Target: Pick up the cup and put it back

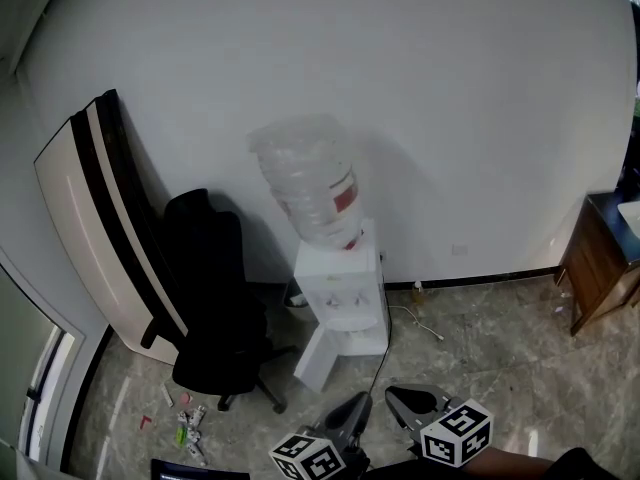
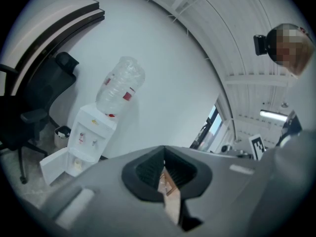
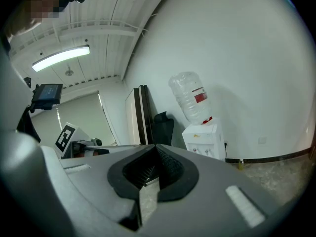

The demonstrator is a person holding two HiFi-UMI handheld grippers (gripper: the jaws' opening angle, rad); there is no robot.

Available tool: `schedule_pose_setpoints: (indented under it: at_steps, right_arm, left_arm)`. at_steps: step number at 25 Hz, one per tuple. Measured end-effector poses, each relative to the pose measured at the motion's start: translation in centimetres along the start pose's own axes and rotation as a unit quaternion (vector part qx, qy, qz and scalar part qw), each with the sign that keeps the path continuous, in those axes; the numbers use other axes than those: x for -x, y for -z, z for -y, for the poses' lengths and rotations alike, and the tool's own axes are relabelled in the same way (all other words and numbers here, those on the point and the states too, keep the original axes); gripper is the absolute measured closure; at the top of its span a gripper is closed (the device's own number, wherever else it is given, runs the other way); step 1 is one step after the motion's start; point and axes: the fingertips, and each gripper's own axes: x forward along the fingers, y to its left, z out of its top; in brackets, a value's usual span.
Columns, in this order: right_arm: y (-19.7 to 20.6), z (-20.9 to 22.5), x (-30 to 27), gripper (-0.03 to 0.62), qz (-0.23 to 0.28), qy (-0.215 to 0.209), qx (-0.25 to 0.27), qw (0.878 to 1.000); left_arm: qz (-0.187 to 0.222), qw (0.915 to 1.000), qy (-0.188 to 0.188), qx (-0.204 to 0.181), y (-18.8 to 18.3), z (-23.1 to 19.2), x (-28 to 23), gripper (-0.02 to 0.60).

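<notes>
Cup point(image 2: 75, 164): seemingly a small pale shape in the open water dispenser point(image 2: 91, 130); left tool point(image 2: 164, 151), right tool point(image 3: 155, 148) both pressed together.

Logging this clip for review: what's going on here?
A person stands back from a water dispenser with a gripper in each hand. The left gripper and the right gripper are held low, side by side. Both have their jaws together and hold nothing. The dispenser's lower door hangs open, and an office chair stands beside it. No cup can be clearly made out, so nothing has been picked up yet.
</notes>
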Motion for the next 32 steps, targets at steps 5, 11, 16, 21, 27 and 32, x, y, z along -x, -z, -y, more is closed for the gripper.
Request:
schedule_pose_setpoints:
  at_steps: [5, 11, 16, 21, 27, 32]
  right_arm:
    - [1.1, -1.7, -1.0, 0.586, -0.009, -0.006, 0.002, 1.000]
    - [1.4, -2.3, -1.7, 0.586, -0.012, -0.013, -0.010, 1.000]
    - [1.3, -2.4, -1.8, 0.588, -0.008, -0.016, -0.010, 1.000]
    - [1.3, -2.2, -1.6, 0.588, -0.008, -0.016, -0.006, 1.000]
    - [1.0, -1.5, -1.1, 0.588, -0.008, -0.010, -0.003, 1.000]
    - [0.9, -1.1, -1.2, 0.588, -0.011, -0.009, 0.000, 1.000]
  left_arm:
    - [0.002, 0.9999, -0.004, 0.010, 0.0, -1.0, 1.6, 0.577]
    - [0.012, 0.9999, 0.004, 0.006, -0.7, -1.3, 2.1, 0.578]
    - [0.006, 0.9999, 0.006, 0.010, -0.3, -1.2, 2.0, 0.578]
    - [0.005, 0.9999, 0.008, 0.009, -0.1, -1.0, 1.7, 0.577]
    - [0.000, 0.9999, 0.014, 0.007, 0.1, -0.4, 0.8, 0.578]
    - [-0.002, 0.9998, 0.018, 0.006, 0.1, -0.2, 0.3, 0.578]
